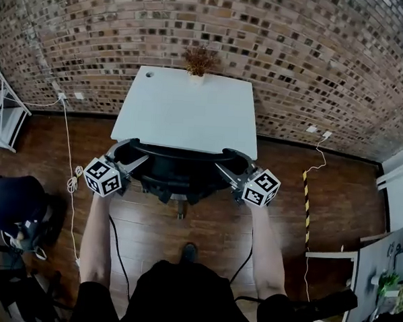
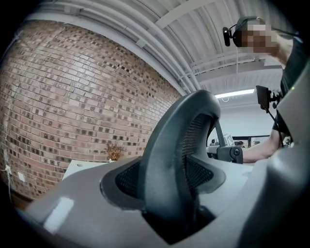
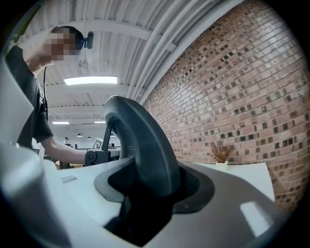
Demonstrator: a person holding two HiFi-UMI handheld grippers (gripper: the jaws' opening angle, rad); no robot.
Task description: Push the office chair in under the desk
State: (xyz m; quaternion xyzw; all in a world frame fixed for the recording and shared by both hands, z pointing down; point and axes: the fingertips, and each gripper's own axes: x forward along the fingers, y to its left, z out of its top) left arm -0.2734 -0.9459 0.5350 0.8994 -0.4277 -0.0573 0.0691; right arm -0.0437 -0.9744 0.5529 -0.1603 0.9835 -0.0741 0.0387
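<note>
A black mesh office chair [image 1: 179,170] stands at the near edge of the white desk [image 1: 190,116], its seat partly under the top. My left gripper [image 1: 133,163] grips the left end of the curved backrest rim, and my right gripper [image 1: 229,170] grips the right end. In the left gripper view the backrest rim [image 2: 167,145] rises between the pads of the left gripper [image 2: 167,180]. In the right gripper view the same rim [image 3: 145,145] is clamped by the right gripper [image 3: 155,186]. A small dried plant [image 1: 199,61] sits at the desk's far edge.
A brick wall [image 1: 294,67] runs behind the desk. A white shelf [image 1: 2,113] and a dark bag [image 1: 14,204] stand at the left, with a white cable [image 1: 71,177] on the wooden floor. Striped tape [image 1: 306,203] and another desk [image 1: 374,263] lie at the right.
</note>
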